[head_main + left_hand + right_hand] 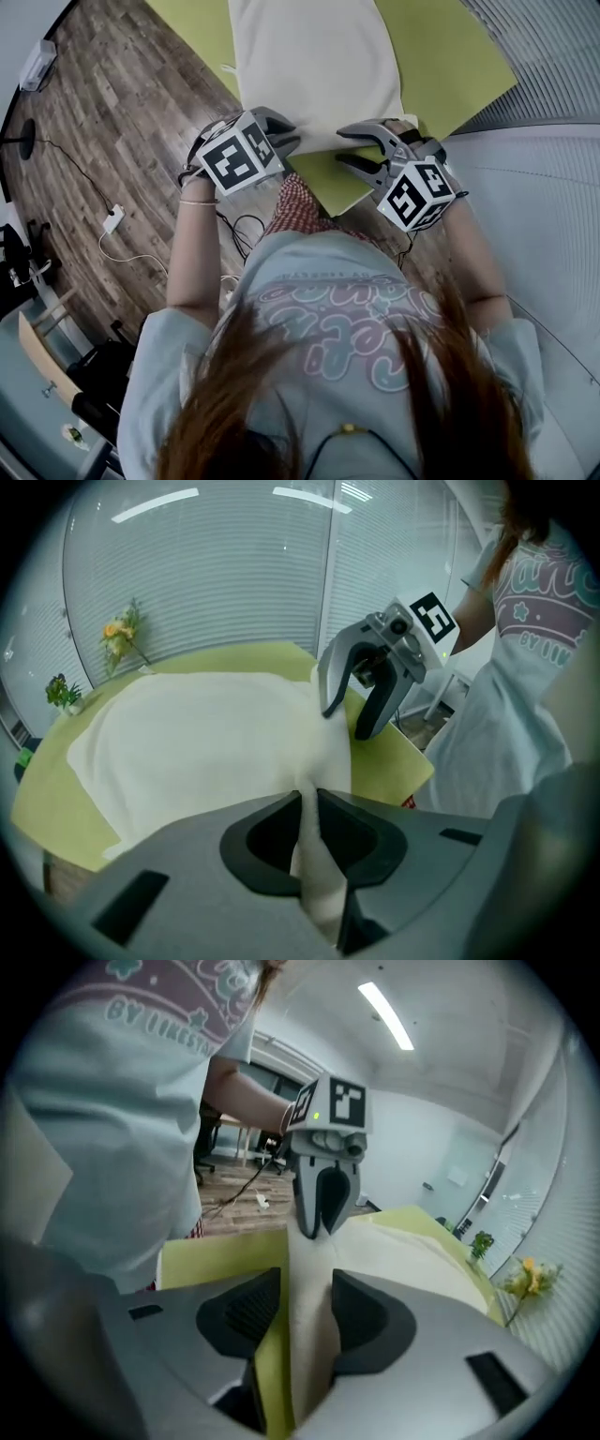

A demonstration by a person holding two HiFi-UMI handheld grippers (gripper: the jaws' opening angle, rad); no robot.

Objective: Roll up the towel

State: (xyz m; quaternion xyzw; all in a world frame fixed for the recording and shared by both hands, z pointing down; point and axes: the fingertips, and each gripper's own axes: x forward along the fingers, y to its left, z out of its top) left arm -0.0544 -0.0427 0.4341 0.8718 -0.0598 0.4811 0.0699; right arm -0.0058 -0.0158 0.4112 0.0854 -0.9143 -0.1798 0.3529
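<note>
A cream towel [309, 66] lies spread flat on the yellow-green table [450, 66]. Both grippers are at its near edge, by the table's front corner. My left gripper [309, 799] is shut on a pinched fold of the towel [206, 733] at the near left corner, and the cloth runs up between its pads. My right gripper [307, 1288] stands open astride the towel's near edge [309, 1269]: the cloth lies in the gap beside one pad, with bare table showing at the other. From the head view, the left gripper [286, 141] and the right gripper [352, 148] point towards each other.
The table's near corner [342, 202] juts towards the person's body. Wooden floor [112, 122] with cables and a power strip [112, 220] lies to the left. Yellow flowers [122, 635] and a small plant [64, 694] stand beyond the table's far edge, before the window blinds.
</note>
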